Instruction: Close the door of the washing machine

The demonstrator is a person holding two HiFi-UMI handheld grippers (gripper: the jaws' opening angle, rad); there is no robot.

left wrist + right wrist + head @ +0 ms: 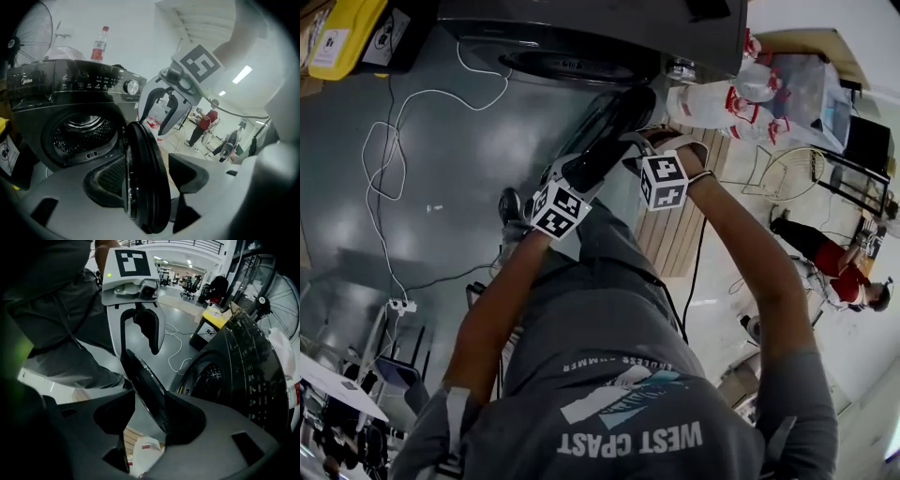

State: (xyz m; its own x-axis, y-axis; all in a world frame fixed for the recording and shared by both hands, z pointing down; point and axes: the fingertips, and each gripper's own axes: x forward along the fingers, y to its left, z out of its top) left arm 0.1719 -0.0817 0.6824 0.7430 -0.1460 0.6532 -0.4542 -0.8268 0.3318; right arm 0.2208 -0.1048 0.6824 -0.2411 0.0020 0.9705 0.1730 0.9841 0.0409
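Observation:
A dark front-loading washing machine (70,93) stands with its drum (79,129) exposed and its round black door (609,131) swung out, edge-on to me. In the left gripper view the door's rim (143,187) runs between the spread jaws of my left gripper (147,176), close to the left pad, with a gap to the other. My right gripper (150,416) also straddles the door (145,390), which lies along its right jaw with a gap to the left one. Both grippers (581,173) (642,145) are open, close together at the door.
A red-capped bottle (99,44) stands on the machine's top, with a fan (33,37) behind. A yellow bin (347,37), white cable (384,159) and power strip (401,305) are to the left. White bags (712,103) and a wooden board (675,234) lie right. A person in red (834,272) crouches farther off.

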